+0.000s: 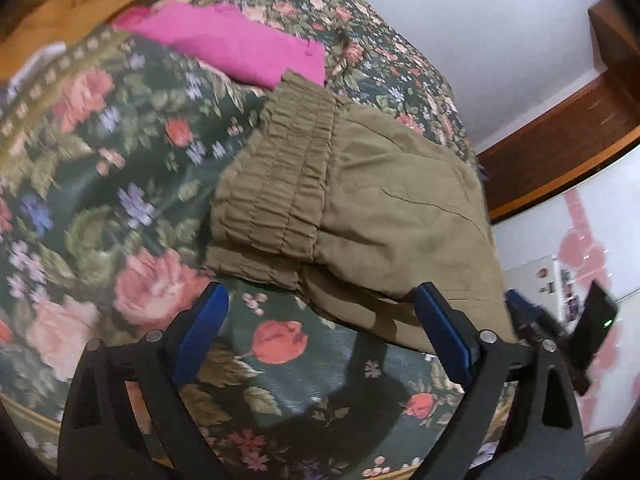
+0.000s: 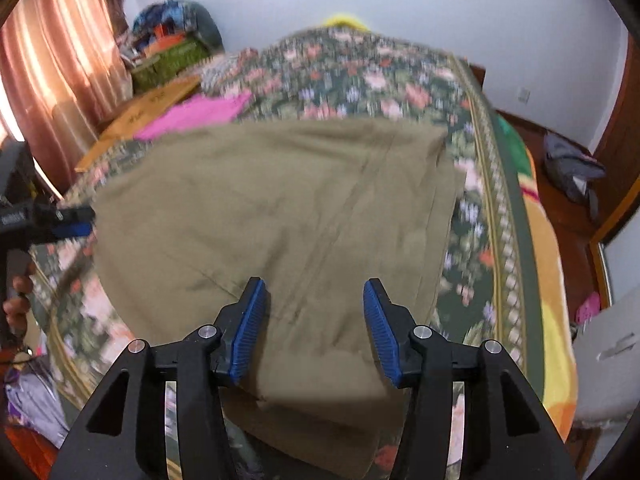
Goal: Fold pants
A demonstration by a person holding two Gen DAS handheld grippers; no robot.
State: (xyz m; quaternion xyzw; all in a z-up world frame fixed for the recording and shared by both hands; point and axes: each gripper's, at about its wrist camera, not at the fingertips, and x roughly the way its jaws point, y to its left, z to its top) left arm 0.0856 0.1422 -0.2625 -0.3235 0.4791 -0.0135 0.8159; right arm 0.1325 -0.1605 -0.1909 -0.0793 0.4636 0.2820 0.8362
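While both grippers hover over the bed, here is how the scene reads.

Where: the khaki pants (image 2: 272,200) lie on the floral bedspread (image 1: 100,200), already doubled over by the look of it; the gathered elastic waistband (image 1: 280,184) sits at about 11 o'clock from the left tool.

Neighbour: a pink garment (image 1: 236,44) lies just past the waistband at 12 o'clock, touching or nearly so.

Left hand-held gripper (image 1: 320,324): jaws spread wide, nothing between them, hanging over the near edge of the cloth; its right finger stands over the fabric at 3 o'clock.

Right hand-held gripper (image 2: 316,328): jaws moderately apart, pads clear of the cloth, poised above the near end of the legs, where a seam runs up toward 1 o'clock.

Handling: light, soft woven cloth, judging by its drape; it should sag and wrinkle when lifted, and stacked layers may slide apart.

Where to take hold: likely the edges — a waistband corner for the left, the leg end for the right — pinching every layer at once.

Risk: catching only the top layer, or snagging the bedspread beneath.
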